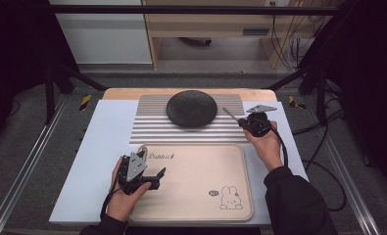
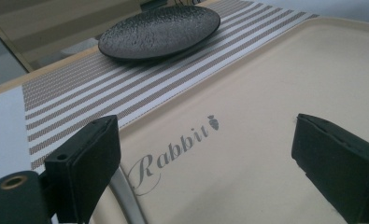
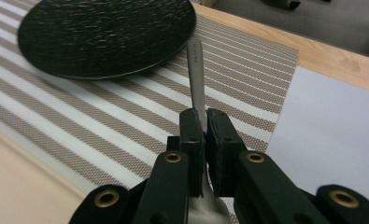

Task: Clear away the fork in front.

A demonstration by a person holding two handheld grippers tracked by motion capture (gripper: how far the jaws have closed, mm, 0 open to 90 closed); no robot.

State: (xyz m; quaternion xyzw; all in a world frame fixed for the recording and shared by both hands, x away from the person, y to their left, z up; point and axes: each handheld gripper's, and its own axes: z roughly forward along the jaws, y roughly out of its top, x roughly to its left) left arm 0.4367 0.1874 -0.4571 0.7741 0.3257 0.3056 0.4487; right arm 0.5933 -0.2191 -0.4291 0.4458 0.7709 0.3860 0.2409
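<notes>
A metal spoon (image 3: 195,70) is clamped at its neck in my right gripper (image 3: 204,116). Its handle points forward to the rim of the black textured plate (image 3: 102,35). In the high view the right gripper (image 1: 241,121) hovers just right of the plate (image 1: 191,108), with the spoon (image 1: 229,113) slanting up-left above the striped placemat (image 1: 152,127). My left gripper (image 1: 157,177) stands open over the left part of the beige tray (image 1: 191,196). From the left gripper view, its jaws are wide apart around the left gripper (image 2: 205,140) midpoint, with just the tray's "Rabbit" print between them.
The beige tray (image 2: 275,93) lies at the table's near edge, the striped placemat (image 2: 126,88) behind it with the plate (image 2: 159,30) on it. Bare white tabletop (image 1: 98,147) flanks both. Dark frame legs and cables stand beyond the table.
</notes>
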